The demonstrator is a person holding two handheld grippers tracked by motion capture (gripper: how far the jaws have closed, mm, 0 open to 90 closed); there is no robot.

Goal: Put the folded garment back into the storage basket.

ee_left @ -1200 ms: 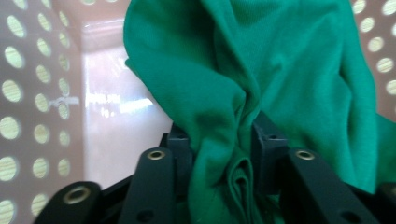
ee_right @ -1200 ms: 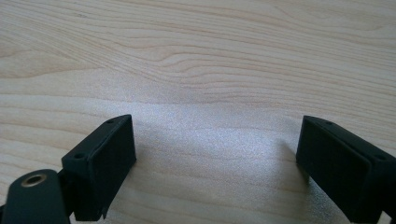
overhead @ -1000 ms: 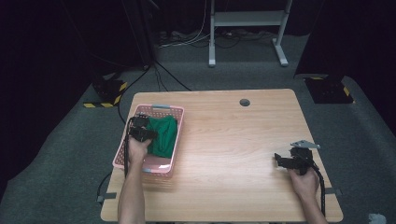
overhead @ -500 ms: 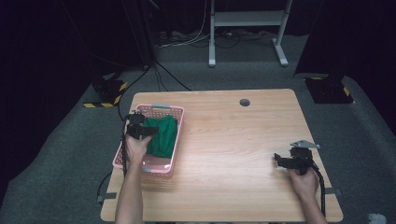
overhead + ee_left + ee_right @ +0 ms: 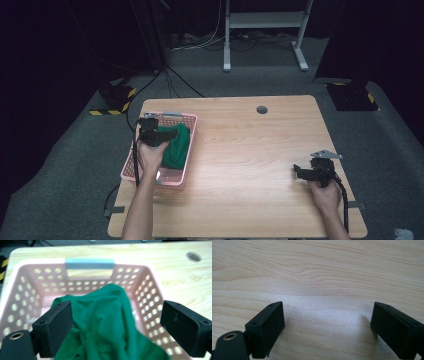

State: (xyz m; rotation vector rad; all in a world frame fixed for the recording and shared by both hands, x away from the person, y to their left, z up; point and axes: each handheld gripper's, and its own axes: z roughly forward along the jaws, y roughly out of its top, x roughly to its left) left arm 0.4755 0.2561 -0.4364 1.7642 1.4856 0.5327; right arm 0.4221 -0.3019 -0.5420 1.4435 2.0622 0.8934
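**Green cloth in the pink basket**

The crumpled green fabric cloth lies inside the perforated pink plastic basket at the left of the light wooden desk. The left claw hovers over it; its jaws have just been opening and stand wide, seemingly clear of the cloth. The right claw, also wide, holds nothing and sits low over bare desk.

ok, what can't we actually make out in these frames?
- Floor of the pink perforated plastic basket: covered by the crumpled green cloth, left gripper view.
- Cloth's near end: cut off by the bottom edge, same view.
- Left gripper fingertips: too small in the high view.
- Room beyond the wooden table: dark.
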